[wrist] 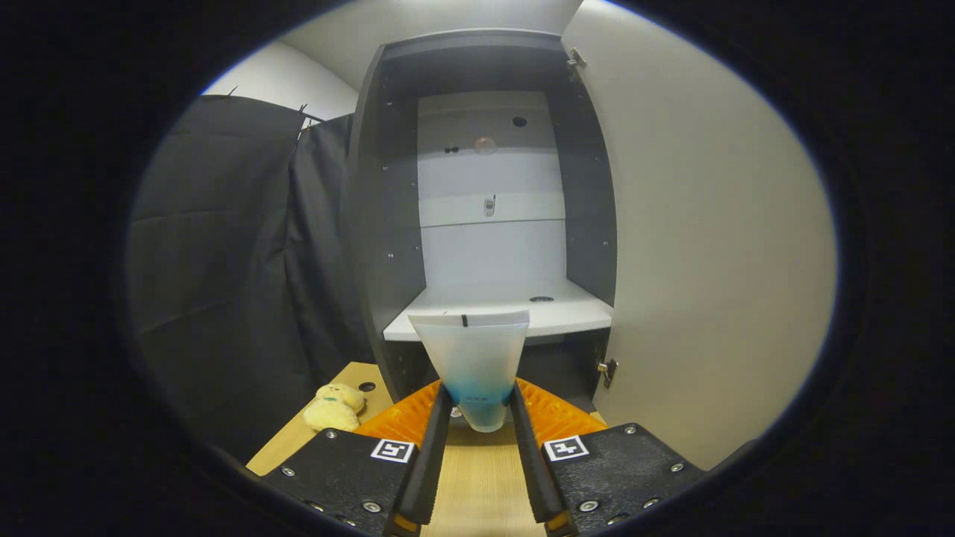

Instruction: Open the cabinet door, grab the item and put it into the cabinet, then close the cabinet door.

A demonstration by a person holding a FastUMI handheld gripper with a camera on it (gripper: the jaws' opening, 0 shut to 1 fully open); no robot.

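Observation:
A translucent squeeze tube (474, 358) with a bluish lower part stands upright between my fingers, its flat crimped end on top. My gripper (477, 406) is shut on the tube, both fingers pressing its sides. Straight ahead stands the dark cabinet (388, 224), open, with a white back panel and a white shelf (500, 309) just beyond the tube's top. The cabinet door (701, 246) is swung wide open to the right of the fingers, its pale inner face toward me.
A wooden tabletop (477, 477) lies under the gripper. A small yellow plush toy (334, 406) rests on it to the left of the fingers, near a dark round hole. Black cloth hangs left of the cabinet.

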